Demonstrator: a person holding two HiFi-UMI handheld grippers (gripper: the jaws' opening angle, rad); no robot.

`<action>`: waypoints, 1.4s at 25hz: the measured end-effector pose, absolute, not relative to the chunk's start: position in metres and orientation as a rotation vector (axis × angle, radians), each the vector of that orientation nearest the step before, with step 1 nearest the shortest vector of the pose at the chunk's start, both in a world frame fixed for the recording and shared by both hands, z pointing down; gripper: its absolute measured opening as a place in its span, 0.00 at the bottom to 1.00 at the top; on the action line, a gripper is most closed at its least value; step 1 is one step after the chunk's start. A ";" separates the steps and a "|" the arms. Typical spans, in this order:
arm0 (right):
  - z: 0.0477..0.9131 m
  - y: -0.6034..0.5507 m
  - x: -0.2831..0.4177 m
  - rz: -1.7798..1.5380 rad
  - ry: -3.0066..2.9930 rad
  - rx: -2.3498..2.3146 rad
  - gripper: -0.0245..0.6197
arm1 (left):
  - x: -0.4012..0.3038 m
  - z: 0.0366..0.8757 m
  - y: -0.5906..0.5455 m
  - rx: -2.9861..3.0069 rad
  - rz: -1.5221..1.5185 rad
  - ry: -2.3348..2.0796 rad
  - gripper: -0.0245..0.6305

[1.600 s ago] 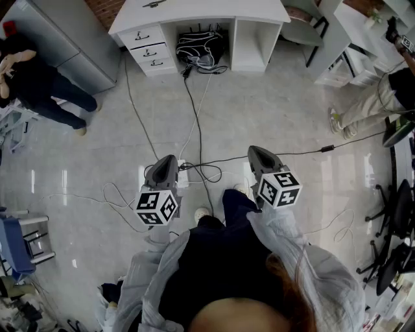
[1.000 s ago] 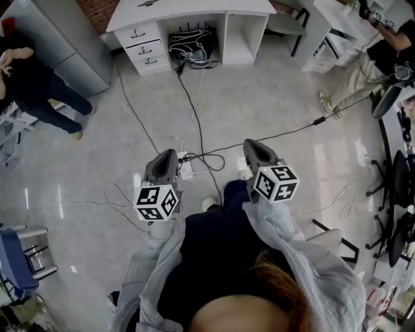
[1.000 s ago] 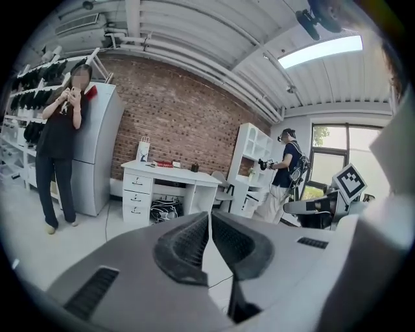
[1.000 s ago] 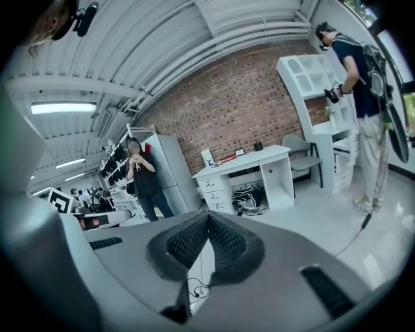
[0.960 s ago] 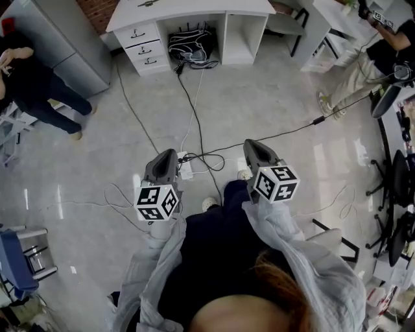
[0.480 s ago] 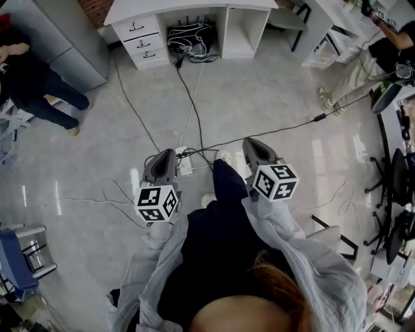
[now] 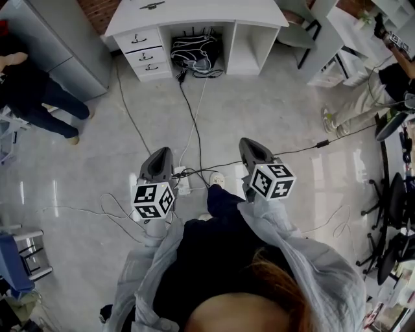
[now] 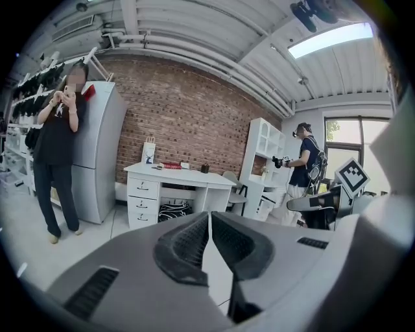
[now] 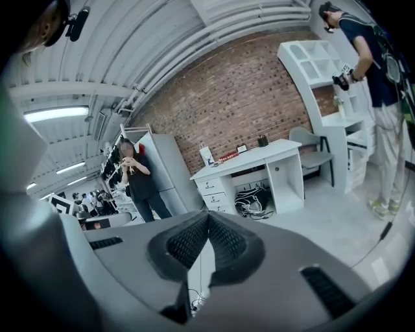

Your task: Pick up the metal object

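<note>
The white desk (image 7: 194, 14) shows more of its top than half a second ago: the person has stepped closer. The left gripper (image 7: 161, 153) and right gripper (image 7: 249, 144) reach forward side by side, tipped slightly down, jaws pressed together on nothing. A small dark object (image 7: 152, 6) lies on the desk top — whether it is metal, I cannot tell.

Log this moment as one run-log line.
left gripper: jaws shut, empty | right gripper: jaws shut, empty | both over floor, facing white desk | metal object: not identifiable | pick: not begun
</note>
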State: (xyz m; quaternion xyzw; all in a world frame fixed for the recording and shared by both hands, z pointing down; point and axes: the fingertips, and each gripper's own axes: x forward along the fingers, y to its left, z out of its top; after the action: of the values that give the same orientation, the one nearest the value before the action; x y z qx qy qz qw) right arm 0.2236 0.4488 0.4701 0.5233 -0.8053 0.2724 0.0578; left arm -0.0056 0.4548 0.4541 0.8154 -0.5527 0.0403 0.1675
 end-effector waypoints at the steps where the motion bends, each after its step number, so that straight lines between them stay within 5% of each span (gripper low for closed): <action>1: 0.469 0.436 0.226 0.821 -2.442 1.579 0.05 | -0.004 0.454 0.443 2.317 0.113 -1.573 0.08; 16: 0.468 0.317 0.246 0.880 -2.522 1.507 0.05 | 0.024 0.455 0.342 2.280 0.082 -1.637 0.08; 17: 0.466 0.313 0.247 0.912 -2.542 1.498 0.10 | 0.026 0.454 0.339 2.280 0.081 -1.643 0.08; 19: 0.464 0.307 0.247 0.976 -2.573 1.466 0.39 | 0.031 0.454 0.339 2.282 0.089 -1.647 0.08; 23: 0.464 0.305 0.245 0.968 -2.575 1.454 0.52 | 0.031 0.456 0.344 2.274 0.127 -1.647 0.08; 35: 0.488 0.286 0.229 1.047 -2.533 1.432 0.54 | 0.027 0.465 0.311 2.284 0.172 -1.621 0.08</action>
State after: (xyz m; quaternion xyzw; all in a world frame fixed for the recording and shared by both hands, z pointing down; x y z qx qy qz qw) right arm 0.2294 0.2859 0.4882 0.4629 -0.8188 0.3385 0.0243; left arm 0.0269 0.3110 0.4646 0.8025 -0.5695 0.0606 0.1672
